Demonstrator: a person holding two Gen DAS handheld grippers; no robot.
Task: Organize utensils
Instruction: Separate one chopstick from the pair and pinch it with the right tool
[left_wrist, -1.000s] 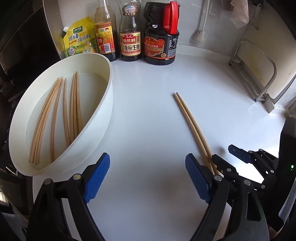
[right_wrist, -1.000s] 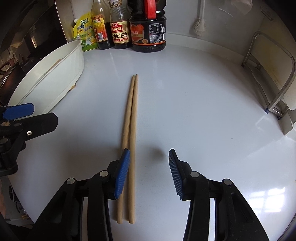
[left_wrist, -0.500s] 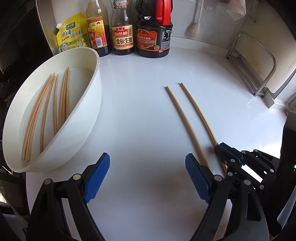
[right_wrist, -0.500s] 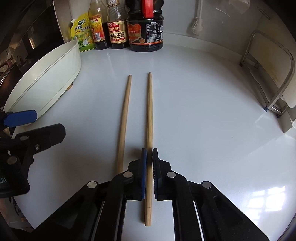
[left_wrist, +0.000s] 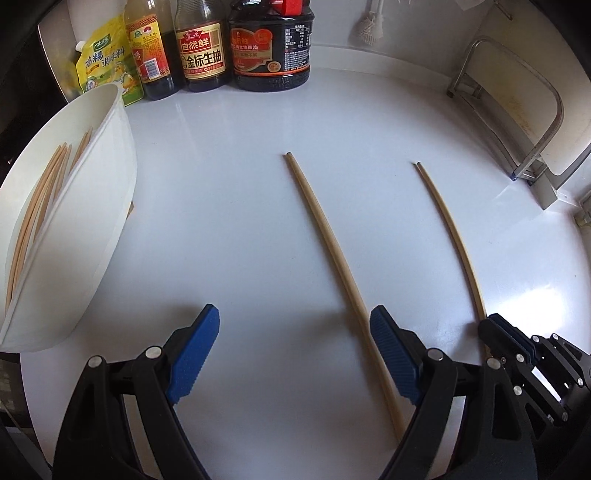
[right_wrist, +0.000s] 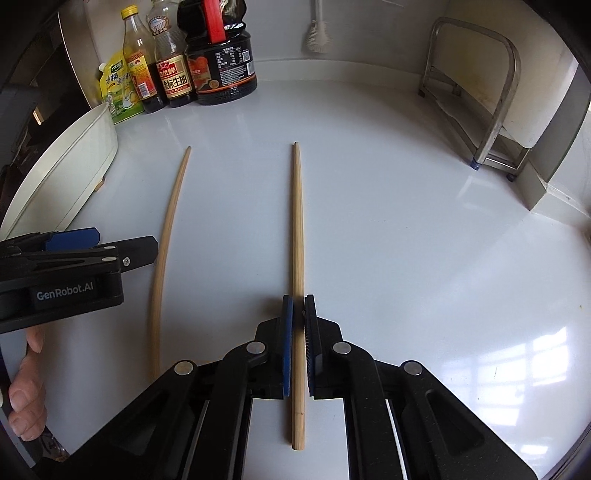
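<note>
Chopstick (left_wrist: 332, 251) on the tabletop (left_wrist: 229, 229) runs lengthwise beside my left gripper (left_wrist: 295, 354), just inside its right finger; fingers spread. My right gripper (right_wrist: 298, 339) pinches the other chopstick (right_wrist: 297, 236).

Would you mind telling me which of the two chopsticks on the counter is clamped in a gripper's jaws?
The chopstick farther from the white tub: the right gripper is shut on it. The other chopstick lies free on the counter beside the open left gripper.
</note>
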